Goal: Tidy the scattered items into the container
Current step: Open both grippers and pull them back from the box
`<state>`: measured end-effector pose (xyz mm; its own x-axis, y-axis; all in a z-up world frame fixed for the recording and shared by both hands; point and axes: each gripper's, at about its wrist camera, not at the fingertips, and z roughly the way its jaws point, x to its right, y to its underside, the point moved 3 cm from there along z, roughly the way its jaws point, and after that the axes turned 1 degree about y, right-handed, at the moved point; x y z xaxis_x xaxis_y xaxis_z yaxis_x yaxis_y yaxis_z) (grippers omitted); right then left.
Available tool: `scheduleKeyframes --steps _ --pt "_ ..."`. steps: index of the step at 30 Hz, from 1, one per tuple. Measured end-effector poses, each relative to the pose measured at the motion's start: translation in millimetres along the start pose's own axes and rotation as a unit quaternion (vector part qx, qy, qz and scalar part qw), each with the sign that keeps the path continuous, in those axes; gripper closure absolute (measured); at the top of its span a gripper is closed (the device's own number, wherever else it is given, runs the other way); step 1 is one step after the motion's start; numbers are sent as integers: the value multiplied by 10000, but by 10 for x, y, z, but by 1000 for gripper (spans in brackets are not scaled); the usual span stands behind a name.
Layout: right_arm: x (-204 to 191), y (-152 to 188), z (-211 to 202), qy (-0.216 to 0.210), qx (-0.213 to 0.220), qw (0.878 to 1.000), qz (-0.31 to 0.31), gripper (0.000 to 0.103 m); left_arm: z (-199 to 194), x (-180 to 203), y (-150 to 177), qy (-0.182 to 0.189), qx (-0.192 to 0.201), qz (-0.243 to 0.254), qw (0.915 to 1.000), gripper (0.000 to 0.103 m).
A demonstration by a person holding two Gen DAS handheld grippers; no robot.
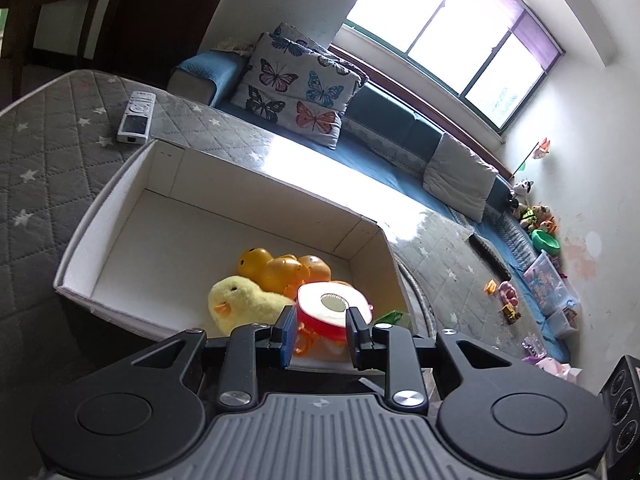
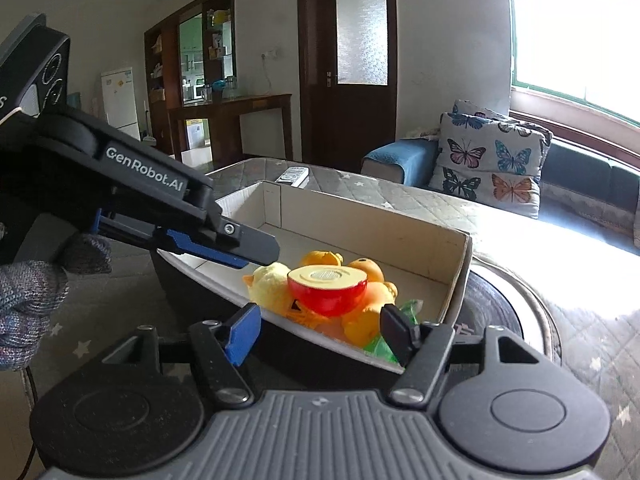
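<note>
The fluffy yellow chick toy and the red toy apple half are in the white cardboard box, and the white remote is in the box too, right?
Almost. The fluffy yellow chick toy and the red toy apple half are in the white cardboard box, but the white remote is not. The left wrist view shows it lying outside the box, on the grey star-patterned quilted cover beyond the box's far corner.

green toy (image 2: 404, 312) half hidden behind right gripper (image 2: 320, 338) finger, far-shelf toys (image 1: 538, 218) too small

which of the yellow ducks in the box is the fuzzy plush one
The pale yellow plush duck at the near-left of the toy pile in the white box. Its surface is fuzzy and matte; the orange-yellow ducks behind it are smooth and glossy.
</note>
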<state>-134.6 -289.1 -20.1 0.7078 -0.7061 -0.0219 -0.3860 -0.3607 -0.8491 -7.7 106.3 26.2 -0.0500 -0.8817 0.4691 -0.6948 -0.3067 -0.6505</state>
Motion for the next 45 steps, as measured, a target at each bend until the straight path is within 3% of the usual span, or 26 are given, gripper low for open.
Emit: scheduleKeyframes --steps 12,14,22,45 --pt "-86 187 -194 37 -64 9995 317 26 -230 -30 237 -318 160 106 9993 73" --pt "-109 213 -205 70 -104 9993 360 18 -251 -44 271 -423 174 130 9989 73" --pt "-188 363 -229 183 -266 9984 470 8 -301 -111 435 -690 202 192 9972 73" --pt "-374 581 -159 276 -600 9956 663 0 -352 -172 733 -1682 331 777 9821 73"
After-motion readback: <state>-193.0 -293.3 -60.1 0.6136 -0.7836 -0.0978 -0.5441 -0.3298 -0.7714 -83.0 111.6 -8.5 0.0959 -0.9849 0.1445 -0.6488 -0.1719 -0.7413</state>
